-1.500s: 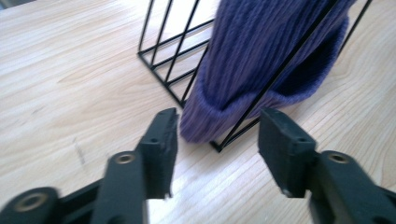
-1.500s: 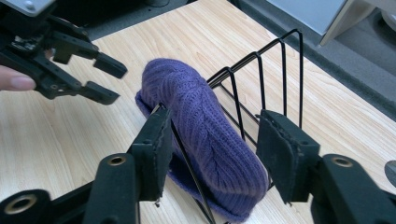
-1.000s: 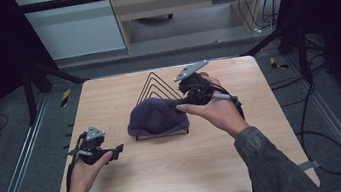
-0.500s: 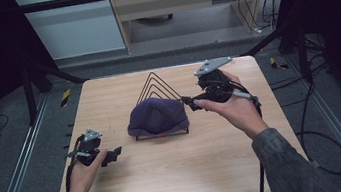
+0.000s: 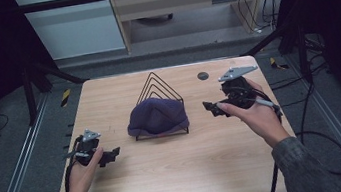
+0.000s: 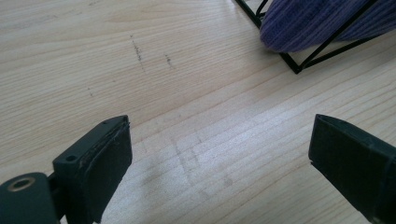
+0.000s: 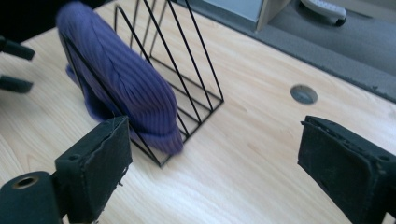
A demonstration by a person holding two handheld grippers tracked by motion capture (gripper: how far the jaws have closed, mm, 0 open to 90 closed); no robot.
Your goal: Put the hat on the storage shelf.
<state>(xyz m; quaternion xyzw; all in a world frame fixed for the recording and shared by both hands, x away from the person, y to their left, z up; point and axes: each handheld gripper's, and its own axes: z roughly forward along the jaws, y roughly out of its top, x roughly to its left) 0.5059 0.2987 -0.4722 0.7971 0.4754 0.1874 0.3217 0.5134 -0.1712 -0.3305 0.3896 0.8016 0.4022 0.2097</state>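
A purple knit hat [image 5: 157, 118] hangs draped over the front of a black wire rack [image 5: 157, 85] in the middle of the wooden table [image 5: 183, 165]. My right gripper [image 5: 210, 108] is held just right of the rack, apart from the hat. Its jaws point left, have just been opening, and nothing is between them. In the right gripper view the gripper [image 7: 215, 144] looks at the hat [image 7: 126, 93] and the rack [image 7: 187, 70]. My left gripper [image 5: 111, 155] rests low at the front left. It is open, its jaws lately widened, with bare wood between them [image 6: 219, 144] and the hat [image 6: 317, 23] ahead.
A round grey cable hole [image 5: 202, 76] sits in the table behind the right gripper. Metal rails run along both sides of the table, and cables trail on the floor at the right. Bare wood lies in front of the rack.
My right gripper has drawn away to the right from the hat, which stays on the rack. The left hand has hardly moved.
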